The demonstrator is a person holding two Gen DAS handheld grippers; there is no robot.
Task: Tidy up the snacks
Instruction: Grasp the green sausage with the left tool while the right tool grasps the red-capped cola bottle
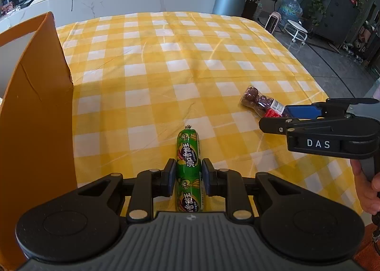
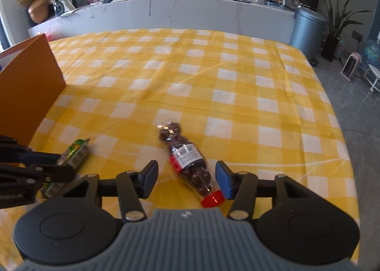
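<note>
- My left claw was clenched on the green sausage, which lay on the checked tablecloth.
- My right claw stood released, straddling the bottle of chocolate balls lying there.

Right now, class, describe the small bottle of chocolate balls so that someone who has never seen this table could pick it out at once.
Find the table under the yellow-and-white checked cloth, with an orange box at its left edge. The bottle lies on its side between the open fingers of the right hand-held gripper. Unlike the green sausage nearby, it is clear plastic full of brown balls, with a red cap.
</note>
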